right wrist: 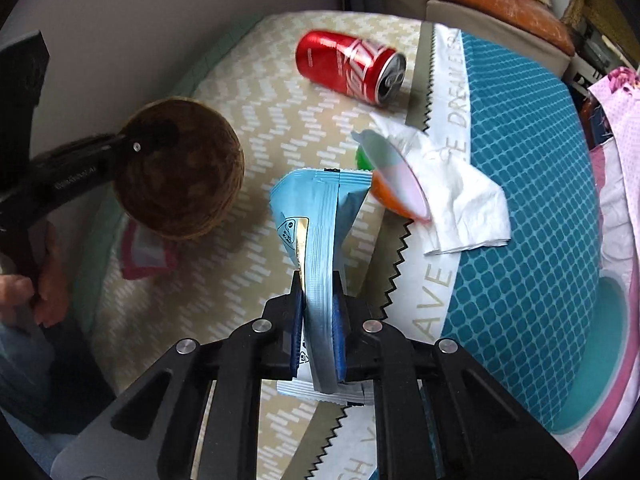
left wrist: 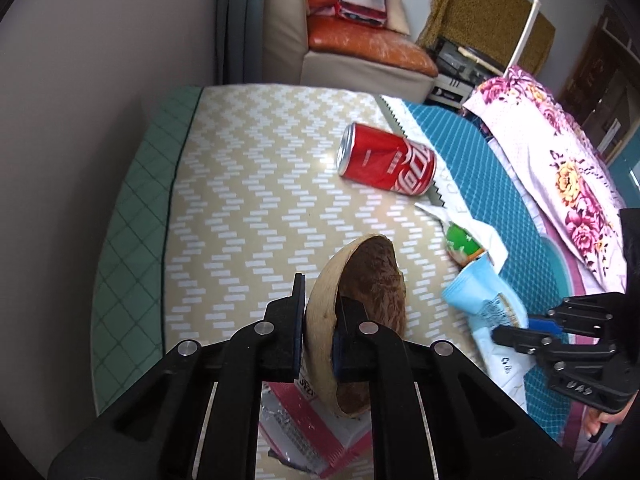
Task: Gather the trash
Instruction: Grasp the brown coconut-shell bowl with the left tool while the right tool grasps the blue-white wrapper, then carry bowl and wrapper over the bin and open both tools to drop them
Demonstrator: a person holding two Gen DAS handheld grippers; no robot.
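Coconut shell (left wrist: 360, 300): brown half, fibrous, pale rim; left gripper (left wrist: 318, 322) fingers pinching its wall, above bed (left wrist: 248, 168).
Blue wrapper (right wrist: 316, 240): crumpled, pinched by right gripper (right wrist: 318, 320) fingers.
Red can (left wrist: 386, 158): lying sideways on bed.

Red can (left wrist: 387, 162), brown coconut shell (left wrist: 360, 304), pale blue wrapper (right wrist: 316, 216), white tissue (right wrist: 460, 200); beige zigzag-patterned mat (left wrist: 248, 184), teal checked cover (right wrist: 528, 184), perhaps quilted.

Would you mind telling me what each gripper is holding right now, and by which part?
The left gripper pinches the coconut shell by its wall near the rim; the right gripper clamps the blue wrapper at its lower end.
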